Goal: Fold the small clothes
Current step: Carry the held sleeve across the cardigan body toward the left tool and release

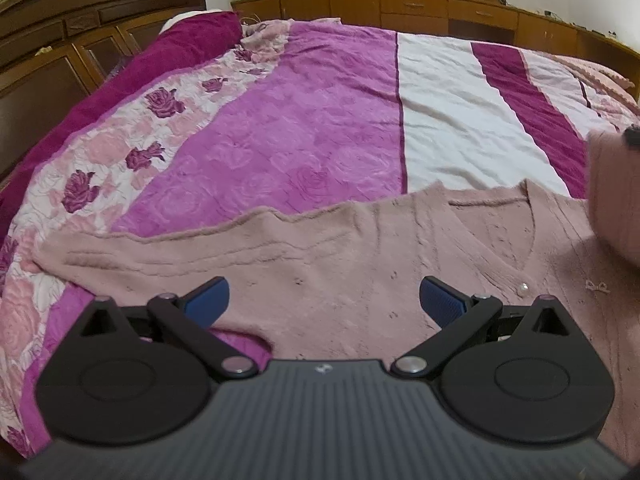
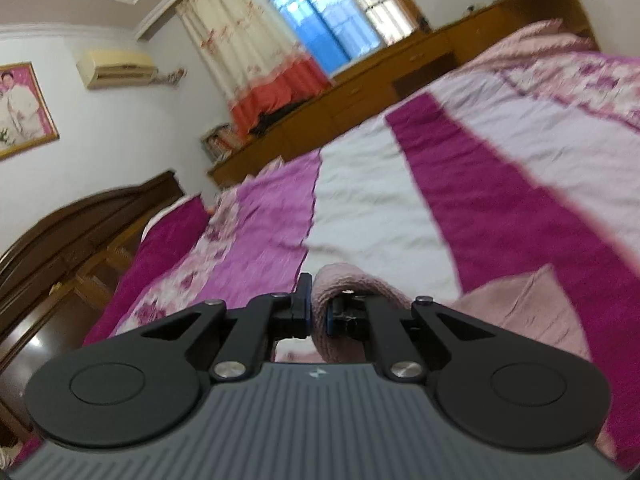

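Item: pink knit cardigan [image 1: 360, 248], lying flat on the bed [image 1: 304, 120], spread across the lower half of the left wrist view; V-neck at centre right, 1 sleeve stretched out toward the left edge of the frame, a pearl button [image 1: 523, 289] and a small bow trim at lower right

Left gripper [image 1: 324, 300]: fingers wide apart, blue pads [image 1: 208, 300] hovering just over the cardigan body, holding nothing

Right gripper [image 2: 316, 312]: fingers together, clamped on a fold of the pink knit, which bulges up between and over the pads at centre frame

Step in hand, judged: first fold, the right-hand sleeve or side panel lifted to be carried across the body. In the left wrist view a raised slab of the same pink fabric [image 1: 612, 196] hangs at the right edge, above the flat part

Next move calls for: laying the held portion over the chest with its edge straight, releasing only once it lies flat; the left gripper is placed to pin the body or to take the left sleeve

Views compared: left wrist view alone shows the garment's whole layout, neckline and free sleeve; right wrist view alone shows the grip itself, blurred, plus a slack pink corner at lower right, the window [image 2: 320, 20] and wall air conditioner at upper left
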The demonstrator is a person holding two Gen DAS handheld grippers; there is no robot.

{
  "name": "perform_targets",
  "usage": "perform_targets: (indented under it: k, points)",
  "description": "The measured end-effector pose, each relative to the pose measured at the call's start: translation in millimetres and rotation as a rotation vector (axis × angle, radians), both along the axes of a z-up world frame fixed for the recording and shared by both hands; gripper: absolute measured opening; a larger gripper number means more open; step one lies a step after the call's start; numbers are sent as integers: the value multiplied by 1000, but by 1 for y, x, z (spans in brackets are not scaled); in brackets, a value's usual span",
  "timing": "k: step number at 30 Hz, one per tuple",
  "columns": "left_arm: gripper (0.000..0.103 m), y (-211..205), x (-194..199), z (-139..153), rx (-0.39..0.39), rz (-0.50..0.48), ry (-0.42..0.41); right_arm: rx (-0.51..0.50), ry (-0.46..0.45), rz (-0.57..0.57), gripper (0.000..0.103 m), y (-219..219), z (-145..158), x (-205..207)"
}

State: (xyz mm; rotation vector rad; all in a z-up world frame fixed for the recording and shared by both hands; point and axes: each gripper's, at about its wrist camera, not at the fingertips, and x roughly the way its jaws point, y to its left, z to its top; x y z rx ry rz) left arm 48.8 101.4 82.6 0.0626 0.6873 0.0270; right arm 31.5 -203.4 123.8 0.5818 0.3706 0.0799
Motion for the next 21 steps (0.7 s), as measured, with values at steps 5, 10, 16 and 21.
perform_targets:
  k: [5, 10, 16, 21]
  points:
    - [103, 12, 2, -10, -27, 9, 21, -5, 78, 61, 8, 36, -35, 22]
    - [103, 19, 4, -25, -34, 22, 56, -64, 145, 123, 8, 66, -68, 35]
    - [103, 23, 8, -39, -36, 30, 74, -94, 215, 175, 8, 83, -97, 48]
    - [103, 19, 10, -51, -32, 27, 97, -141, 270, 212, 9, 99, -113, 53]
